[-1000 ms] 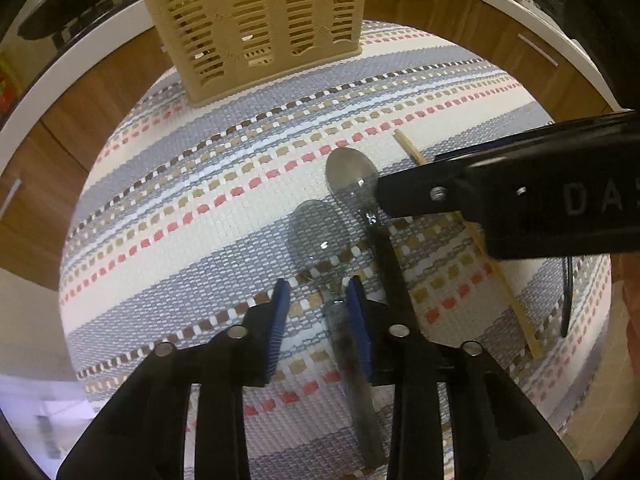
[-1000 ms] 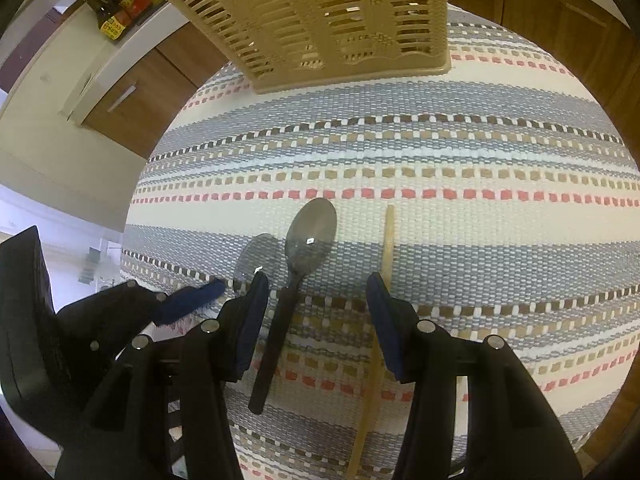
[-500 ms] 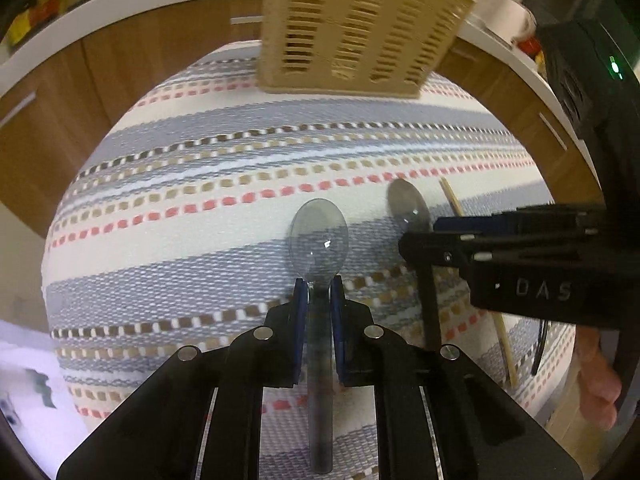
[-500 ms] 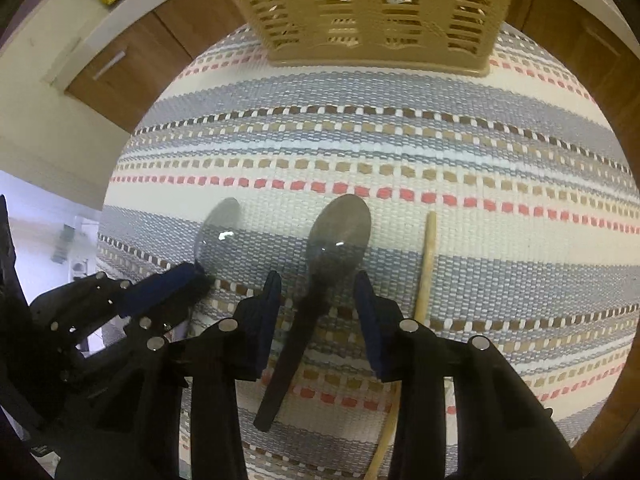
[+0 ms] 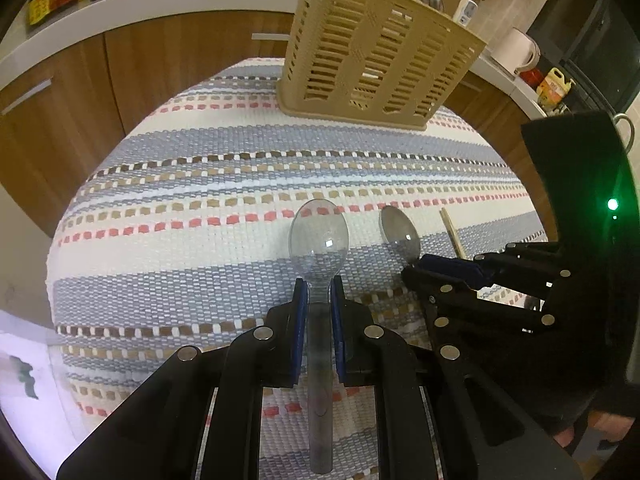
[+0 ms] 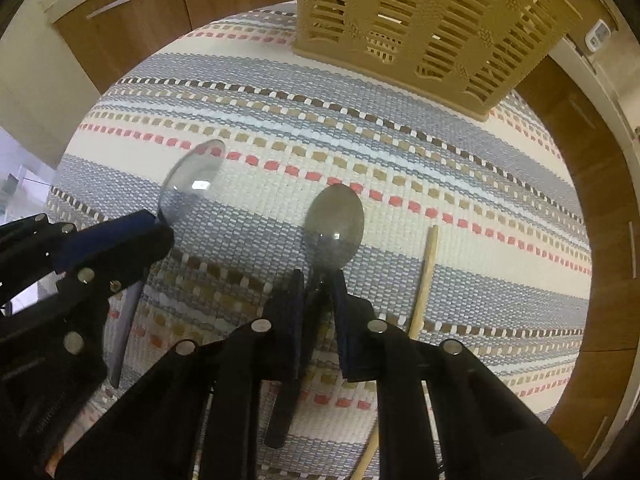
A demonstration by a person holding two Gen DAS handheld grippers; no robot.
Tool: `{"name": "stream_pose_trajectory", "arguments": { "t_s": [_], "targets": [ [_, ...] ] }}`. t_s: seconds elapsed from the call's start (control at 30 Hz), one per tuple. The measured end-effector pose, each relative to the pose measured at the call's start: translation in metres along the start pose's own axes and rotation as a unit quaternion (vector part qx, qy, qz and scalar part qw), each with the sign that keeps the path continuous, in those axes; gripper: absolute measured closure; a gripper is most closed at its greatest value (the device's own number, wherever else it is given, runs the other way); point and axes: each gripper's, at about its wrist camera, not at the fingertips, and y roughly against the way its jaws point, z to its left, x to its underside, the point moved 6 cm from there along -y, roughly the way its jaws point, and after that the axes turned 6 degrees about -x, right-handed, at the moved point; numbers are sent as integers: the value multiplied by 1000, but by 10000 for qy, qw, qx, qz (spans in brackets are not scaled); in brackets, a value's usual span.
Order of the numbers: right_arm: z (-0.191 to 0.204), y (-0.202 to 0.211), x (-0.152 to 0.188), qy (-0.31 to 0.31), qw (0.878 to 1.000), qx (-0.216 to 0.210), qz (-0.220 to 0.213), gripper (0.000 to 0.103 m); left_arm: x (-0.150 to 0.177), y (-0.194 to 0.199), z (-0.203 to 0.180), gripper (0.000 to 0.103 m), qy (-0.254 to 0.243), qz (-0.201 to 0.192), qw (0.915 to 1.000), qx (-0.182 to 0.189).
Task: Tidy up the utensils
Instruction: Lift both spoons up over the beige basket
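A clear plastic spoon [image 5: 319,232] lies bowl-forward on the striped mat [image 5: 192,184], and my left gripper [image 5: 319,284] is shut on its neck. Just to its right lies a dark smoky spoon [image 6: 334,224]. My right gripper [image 6: 319,280] is closing its jaws on that spoon's neck, and the pads touch it on both sides. Both handles run back under the fingers. In the right wrist view the left gripper [image 6: 156,228] and the clear spoon [image 6: 192,188] sit at the left. A beige slotted utensil basket [image 5: 376,68] stands at the mat's far edge.
A thin wooden stick [image 6: 426,272] lies on the mat right of the dark spoon, close to the right gripper's outer finger. Wooden cabinet fronts [image 5: 80,92] and a white counter edge ring the mat. Bottles and a kettle [image 5: 520,52] stand at the back right.
Both grippers came forward over the spoon necks and their jaws closed: the left on the clear spoon first, the right on the dark spoon in the last half second. Both views rolled.
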Motion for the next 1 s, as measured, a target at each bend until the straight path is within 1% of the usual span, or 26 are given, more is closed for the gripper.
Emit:
{"name": "stream_pose_trajectory", "arguments": {
  "t_s": [0.17, 0.2, 0.27, 0.37, 0.43, 0.6, 0.67, 0.8, 0.9, 0.93, 1.0],
  "targets": [
    [-12, 4, 4, -153, 9987, -469, 88, 93, 3, 5, 5, 93, 95, -32, 9999, 51],
    [-14, 4, 5, -178, 9985, -501, 97, 93, 3, 5, 5, 93, 114, -41, 9999, 76],
    [-19, 6, 6, -214, 9981, -573, 50, 93, 2, 4, 4, 93, 122, -48, 9999, 97],
    [-24, 7, 7, -348, 9961, -813, 17, 93, 3, 5, 3, 93, 116, -66, 9999, 107],
    [-34, 12, 11, -412, 9935, -1061, -55, 93, 3, 7, 3, 93, 145, -119, 9997, 146],
    [-48, 29, 16, -559, 9878, -1419, -320, 93, -3, 20, 1, 93, 176, -427, 9983, 352],
    [-55, 36, 17, -625, 9848, -1561, -440, 93, -6, 25, 0, 93, 165, -511, 9979, 356],
    [-64, 56, 20, -689, 9806, -1716, -658, 93, -11, 34, -1, 93, 172, -640, 9970, 405],
    [-68, 70, 18, -728, 9759, -1846, -908, 93, -15, 41, -3, 93, 242, -784, 9953, 505],
    [-69, 75, 17, -711, 9747, -1863, -1008, 93, -17, 45, -3, 93, 288, -861, 9940, 605],
    [-73, 88, 14, -641, 9723, -1854, -1267, 93, -22, 53, -3, 93, 327, -1041, 9917, 677]
  ]
}}
